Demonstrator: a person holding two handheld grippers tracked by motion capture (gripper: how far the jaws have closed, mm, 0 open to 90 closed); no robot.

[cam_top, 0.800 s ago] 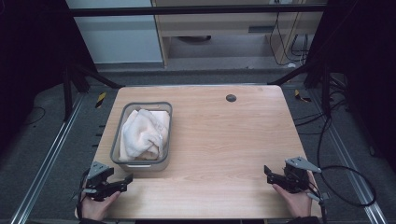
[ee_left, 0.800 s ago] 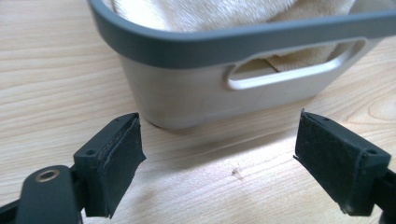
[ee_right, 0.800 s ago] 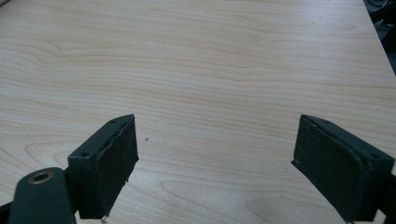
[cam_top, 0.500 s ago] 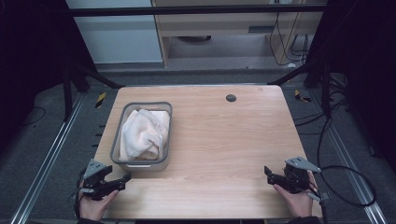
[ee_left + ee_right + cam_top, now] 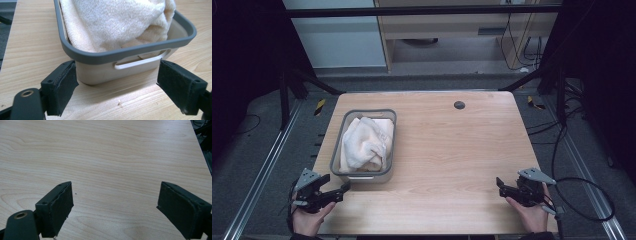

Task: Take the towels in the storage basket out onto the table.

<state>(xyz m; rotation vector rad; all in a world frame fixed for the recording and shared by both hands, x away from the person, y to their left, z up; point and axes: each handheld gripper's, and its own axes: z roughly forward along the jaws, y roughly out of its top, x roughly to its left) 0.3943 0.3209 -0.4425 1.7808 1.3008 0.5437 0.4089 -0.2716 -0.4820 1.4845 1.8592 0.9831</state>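
Your left claw [image 5: 117, 92] stands open just before the near end wall of the grey-rimmed bin [image 5: 130, 51], its pads flanking the handle slot; closing here may pinch only the rim, tipping the bin or sliding it along the worktop [image 5: 452, 150]. The cream towel [image 5: 115, 22] is heaped inside and could spill. Your right claw [image 5: 115, 207] is open over bare worktop, well apart.
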